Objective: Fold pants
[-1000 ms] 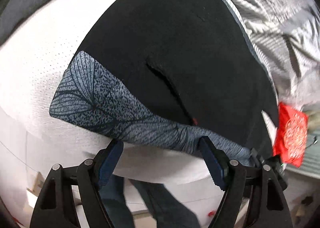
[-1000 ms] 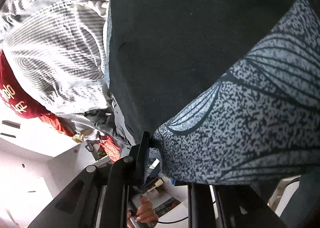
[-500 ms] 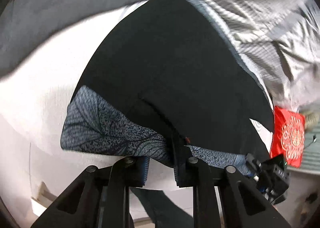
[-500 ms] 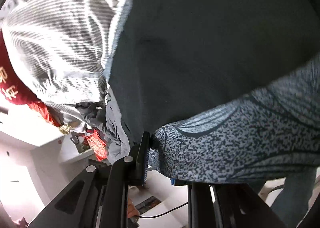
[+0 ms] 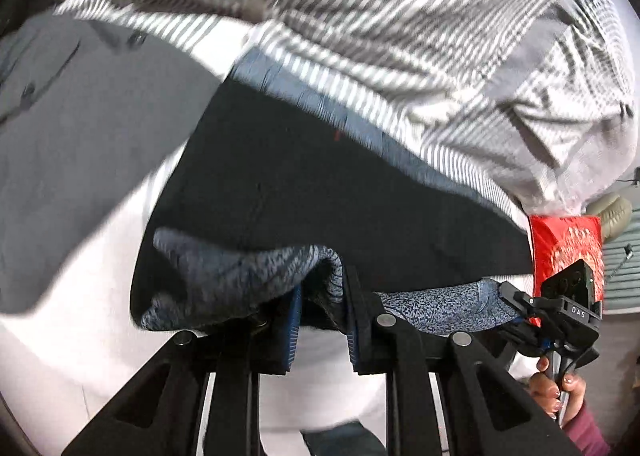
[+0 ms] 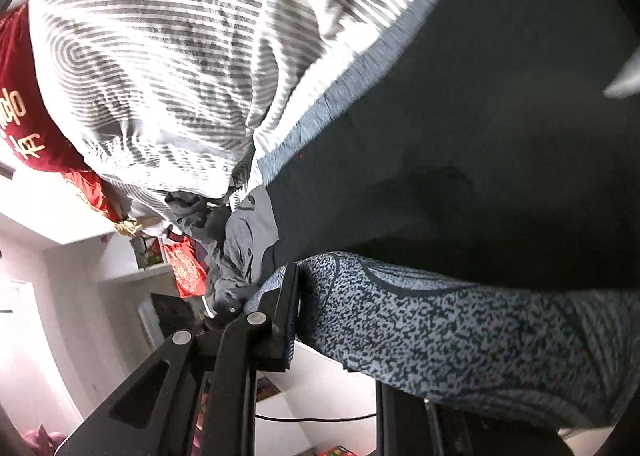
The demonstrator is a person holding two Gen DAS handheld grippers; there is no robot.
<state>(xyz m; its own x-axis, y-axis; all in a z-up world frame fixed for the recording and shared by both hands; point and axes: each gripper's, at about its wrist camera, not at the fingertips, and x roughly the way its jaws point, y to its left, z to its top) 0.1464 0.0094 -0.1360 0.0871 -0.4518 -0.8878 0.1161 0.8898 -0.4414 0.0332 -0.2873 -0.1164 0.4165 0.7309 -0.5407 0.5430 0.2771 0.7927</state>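
Note:
The pants are black with a blue-grey leaf-patterned band along the near edge, lying on a white bed. My left gripper is shut on that patterned band, which is bunched between its jaws and lifted. In the right wrist view my right gripper is shut on the same band farther along; the cloth hides its right finger. The right gripper also shows in the left wrist view, held by a hand. The black pants fill the upper right of the right wrist view.
A grey-and-white striped duvet lies bunched just beyond the pants and shows in the right wrist view. A grey garment lies at the left. A red cushion sits at the right. The white sheet is below.
My left gripper closed from open onto the patterned band and lifted it away from the sheet. Both grippers moved forward toward the striped duvet, carrying the band over the black cloth.

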